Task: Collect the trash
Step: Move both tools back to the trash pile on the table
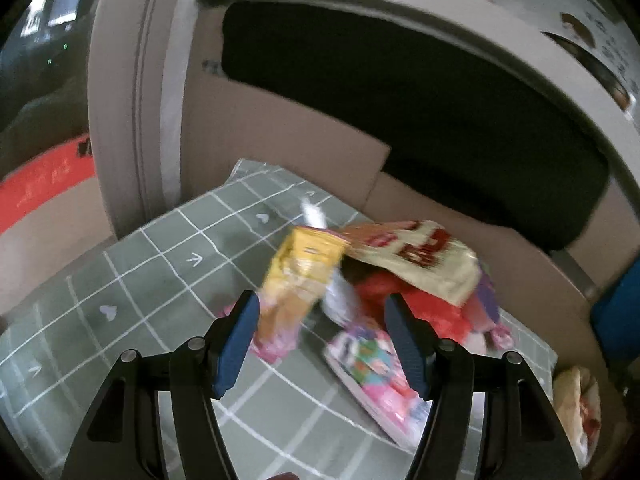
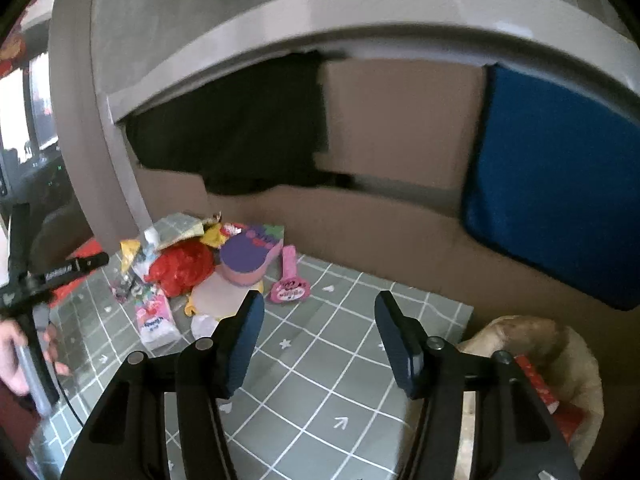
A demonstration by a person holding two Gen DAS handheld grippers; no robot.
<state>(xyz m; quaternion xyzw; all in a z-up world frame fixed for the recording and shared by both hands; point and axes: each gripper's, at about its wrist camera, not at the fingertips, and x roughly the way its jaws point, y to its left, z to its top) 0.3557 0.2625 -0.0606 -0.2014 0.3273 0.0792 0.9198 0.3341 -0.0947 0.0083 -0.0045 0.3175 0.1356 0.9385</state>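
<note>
A pile of trash lies on a grey-green checked mat (image 1: 132, 288). In the left wrist view it holds a yellow packet (image 1: 304, 276), a cream wrapper with red letters (image 1: 420, 256), crumpled red plastic (image 1: 428, 312) and a pink printed packet (image 1: 376, 368). My left gripper (image 1: 322, 340) hovers open just over the pile, with the yellow packet close by its left finger and not gripped. The right wrist view shows the same pile (image 2: 188, 268) at the left, with a pink wrapper (image 2: 290, 284) at its edge. My right gripper (image 2: 320, 312) is open over bare mat (image 2: 340, 360), nothing between its fingers.
A pale plastic bag (image 2: 532, 340) with red scraps inside sits off the mat's right corner, also seen as the bag (image 1: 580, 412). Cardboard (image 2: 400, 120) and a grey table frame (image 2: 280, 24) stand behind. A blue pad (image 2: 560, 200) is at the right. A hand (image 2: 16, 360) holds the other gripper's handle.
</note>
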